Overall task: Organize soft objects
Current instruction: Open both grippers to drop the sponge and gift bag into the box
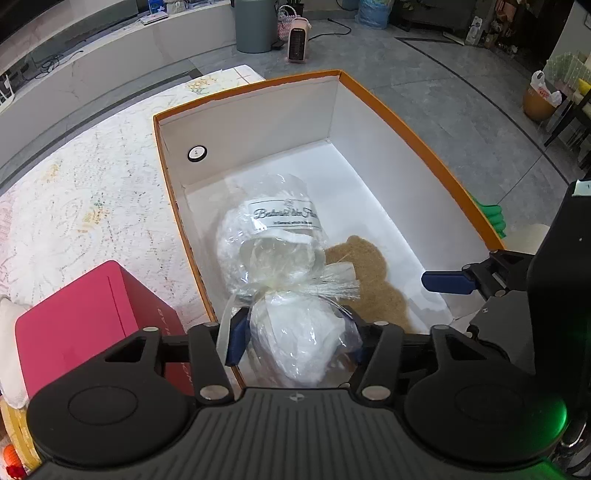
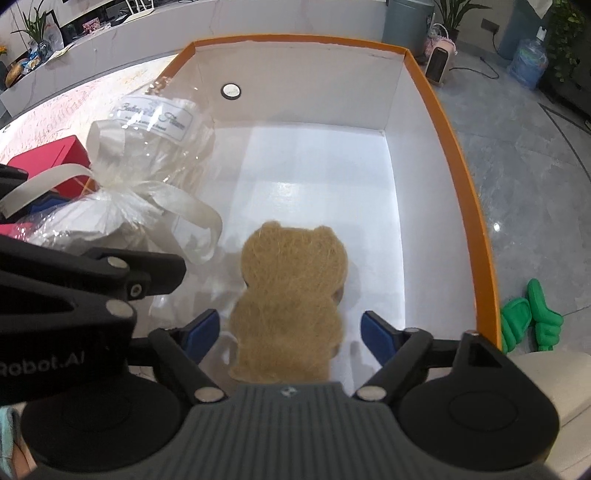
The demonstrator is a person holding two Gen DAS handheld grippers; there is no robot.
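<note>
An orange-rimmed white box (image 1: 424, 144) stands on the table; it also shows in the right wrist view (image 2: 461, 155). My left gripper (image 1: 295, 334) is shut on a white soft toy wrapped in clear plastic (image 1: 273, 236), tied with a ribbon, held over the box's left side; the wrapped toy also shows in the right wrist view (image 2: 147, 155). A tan fuzzy bear (image 2: 291, 291) lies on the box floor; it also shows in the left wrist view (image 1: 365, 269). My right gripper (image 2: 290, 332) is open, its fingers apart on either side of the bear's lower body.
A red box (image 1: 88, 325) stands on the lace tablecloth (image 1: 85, 206) left of the orange box. A green hand-shaped toy (image 2: 532, 317) lies outside the box's right wall. A small heater (image 1: 297, 38) and a bin (image 1: 255, 22) stand on the floor beyond.
</note>
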